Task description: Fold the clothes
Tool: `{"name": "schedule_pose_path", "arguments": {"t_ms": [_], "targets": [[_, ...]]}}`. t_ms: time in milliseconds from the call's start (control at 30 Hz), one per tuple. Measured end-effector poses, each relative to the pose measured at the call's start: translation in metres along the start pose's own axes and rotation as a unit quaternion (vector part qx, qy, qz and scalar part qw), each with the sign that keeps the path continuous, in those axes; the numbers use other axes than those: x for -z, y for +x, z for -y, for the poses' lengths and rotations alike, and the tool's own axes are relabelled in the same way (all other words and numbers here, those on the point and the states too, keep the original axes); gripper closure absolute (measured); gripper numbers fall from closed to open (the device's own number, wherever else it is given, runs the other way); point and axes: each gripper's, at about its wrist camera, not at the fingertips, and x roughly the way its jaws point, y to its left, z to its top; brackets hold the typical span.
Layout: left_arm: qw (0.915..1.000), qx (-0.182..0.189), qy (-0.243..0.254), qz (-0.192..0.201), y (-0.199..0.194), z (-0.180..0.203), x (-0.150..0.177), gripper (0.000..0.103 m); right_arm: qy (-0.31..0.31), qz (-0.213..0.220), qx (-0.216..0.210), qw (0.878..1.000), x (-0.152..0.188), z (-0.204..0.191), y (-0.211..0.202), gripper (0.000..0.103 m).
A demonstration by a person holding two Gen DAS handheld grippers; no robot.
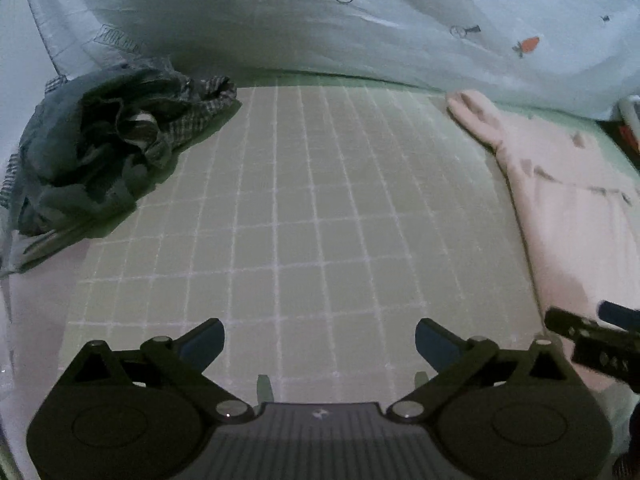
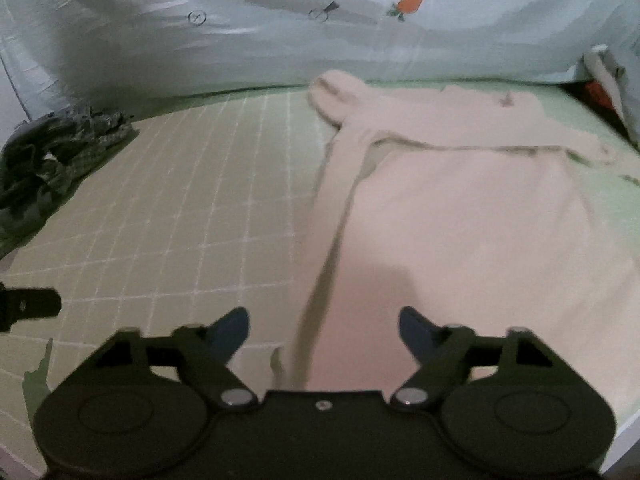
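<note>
A pale pink long-sleeved garment lies flat on the green gridded bed sheet, its sleeves folded across the chest. It also shows at the right of the left wrist view. A heap of dark checked clothes lies at the far left; it also shows in the right wrist view. My left gripper is open and empty above the bare sheet. My right gripper is open and empty above the pink garment's near left edge. The right gripper's tip shows at the right edge of the left wrist view.
A light blue duvet with carrot prints is bunched along the far side of the bed. The sheet's grid area lies between the dark heap and the pink garment. Some red and white items sit at the far right corner.
</note>
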Motion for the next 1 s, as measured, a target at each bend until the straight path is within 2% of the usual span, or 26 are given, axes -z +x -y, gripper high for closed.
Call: {"name": "schedule_pose_path", "arguments": {"t_ms": [33, 100, 133, 200, 233, 300, 467, 600, 767, 867, 1000], "targets": [[1.0000, 0.000, 0.004, 0.000, -0.003, -0.004, 0.004, 0.002, 0.004, -0.003, -0.003, 1.000, 0.002, -0.002, 0.001, 0.033], [1.0000, -0.001, 0.008, -0.001, -0.007, -0.012, 0.010, 0.002, 0.010, -0.006, -0.004, 1.000, 0.003, -0.005, 0.005, 0.052], [1.0000, -0.003, 0.009, -0.001, -0.008, -0.016, 0.012, 0.002, 0.010, -0.008, -0.001, 1.000, 0.004, -0.006, 0.006, 0.057], [1.0000, -0.006, 0.006, -0.001, -0.010, -0.023, 0.014, 0.002, 0.012, -0.015, 0.016, 1.000, 0.004, -0.007, 0.010, 0.080], [1.0000, -0.006, 0.005, 0.000, -0.012, -0.025, 0.016, 0.002, 0.010, -0.013, 0.019, 1.000, 0.004, -0.007, 0.011, 0.083], [1.0000, -0.007, 0.005, 0.003, -0.014, -0.028, 0.018, 0.002, 0.012, -0.010, 0.019, 1.000, 0.004, -0.005, 0.010, 0.099], [0.9999, -0.007, -0.005, 0.007, -0.015, -0.029, 0.017, 0.002, 0.018, 0.005, 0.009, 1.000, 0.000, 0.006, -0.001, 0.100], [0.9999, 0.003, -0.010, 0.008, -0.013, -0.018, 0.010, 0.002, 0.029, 0.034, -0.015, 0.999, -0.014, 0.029, -0.021, 0.100], [0.9997, 0.020, 0.006, 0.010, -0.010, 0.013, -0.002, 0.002, 0.062, 0.060, 0.001, 0.996, -0.029, 0.079, -0.040, 0.100], [0.9995, 0.026, 0.017, 0.009, -0.009, 0.038, -0.009, 0.002, 0.073, 0.059, 0.024, 0.995, -0.033, 0.113, -0.039, 0.100], [0.9995, 0.021, 0.024, 0.009, -0.007, 0.072, -0.015, 0.002, 0.062, 0.027, 0.035, 0.997, -0.032, 0.150, -0.019, 0.100]]}}
